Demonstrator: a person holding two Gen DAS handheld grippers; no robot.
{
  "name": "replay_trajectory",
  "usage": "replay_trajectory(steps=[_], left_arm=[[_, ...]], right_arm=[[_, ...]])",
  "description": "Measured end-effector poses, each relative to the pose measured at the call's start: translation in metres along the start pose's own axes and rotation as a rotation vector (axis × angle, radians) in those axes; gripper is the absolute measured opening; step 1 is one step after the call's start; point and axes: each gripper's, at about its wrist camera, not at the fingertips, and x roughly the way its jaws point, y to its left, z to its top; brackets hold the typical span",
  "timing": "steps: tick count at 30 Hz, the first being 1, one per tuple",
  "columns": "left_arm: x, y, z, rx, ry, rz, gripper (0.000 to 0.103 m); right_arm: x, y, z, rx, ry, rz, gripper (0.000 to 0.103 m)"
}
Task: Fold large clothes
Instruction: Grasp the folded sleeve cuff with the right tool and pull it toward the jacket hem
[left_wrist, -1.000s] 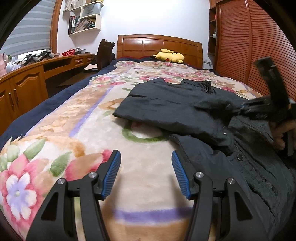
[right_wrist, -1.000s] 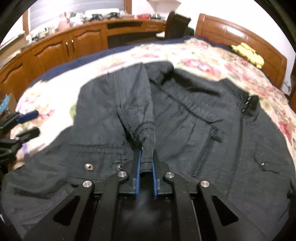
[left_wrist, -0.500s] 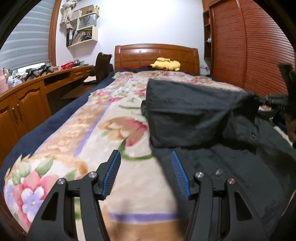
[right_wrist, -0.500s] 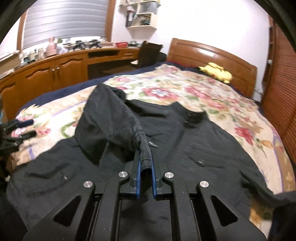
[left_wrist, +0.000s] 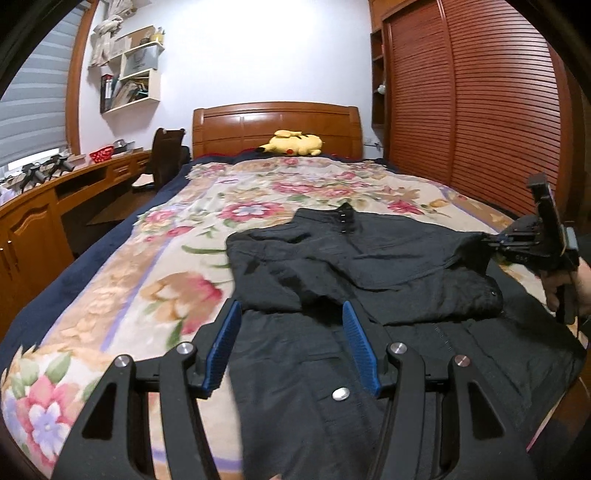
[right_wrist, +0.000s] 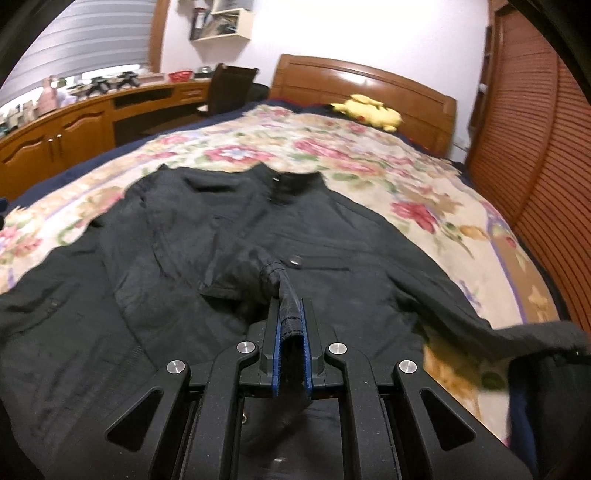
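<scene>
On the floral bed (left_wrist: 155, 280), black jacket (left_wrist: 332, 369) spread before us, our right tongs (right_wrist: 290, 325) clamped on a sleeve cuff (right_wrist: 288, 314) drawn across it, our left tongs (left_wrist: 291, 343) gaping, empty, above the hem, no readable labels.

Left wrist view: looking from the foot of the bed (left_wrist: 122, 280) toward the headboard (left_wrist: 275, 127), tilted gently down, own fingers (left_wrist: 223, 345) in the lower foreground, close above the black jacket (left_wrist: 369, 258). Right wrist view: similar heading from further right, pitched more steeply, nearer the jacket (right_wrist: 184, 236). Shared: jacket, floral blanket (right_wrist: 369, 155), yellow plush toy (right_wrist: 369, 110), headboard, wooden worktop (right_wrist: 92, 107) at left.
</scene>
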Motion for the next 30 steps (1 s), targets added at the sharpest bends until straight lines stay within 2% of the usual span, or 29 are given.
replay_trajectory(steps=[9,14,22,24,26,28,30], left_arm=[[0.021,-0.046,0.014,0.026,-0.001,-0.058,0.056],[0.038,-0.066,0.017,0.033,0.002,-0.091,0.056],[0.056,-0.093,0.015,0.055,0.000,-0.133,0.056],[0.058,-0.098,0.012,0.059,0.002,-0.148,0.056],[0.058,-0.100,0.011,0.059,0.001,-0.160,0.056],[0.057,-0.103,0.010,0.071,-0.007,-0.170,0.056],[0.056,-0.109,0.008,0.086,-0.015,-0.172,0.056]], right_arm=[[0.012,-0.032,-0.009,0.014,0.005,-0.074,0.006],[0.017,-0.042,-0.008,0.039,0.023,-0.048,0.007],[0.018,-0.042,-0.017,0.019,0.052,-0.080,0.022],[0.020,-0.042,-0.019,0.020,0.063,-0.086,0.029],[0.022,-0.043,-0.022,0.026,0.075,-0.099,0.044],[0.024,-0.042,-0.025,0.035,0.084,-0.098,0.052],[0.024,-0.041,-0.029,0.037,0.087,-0.087,0.054]])
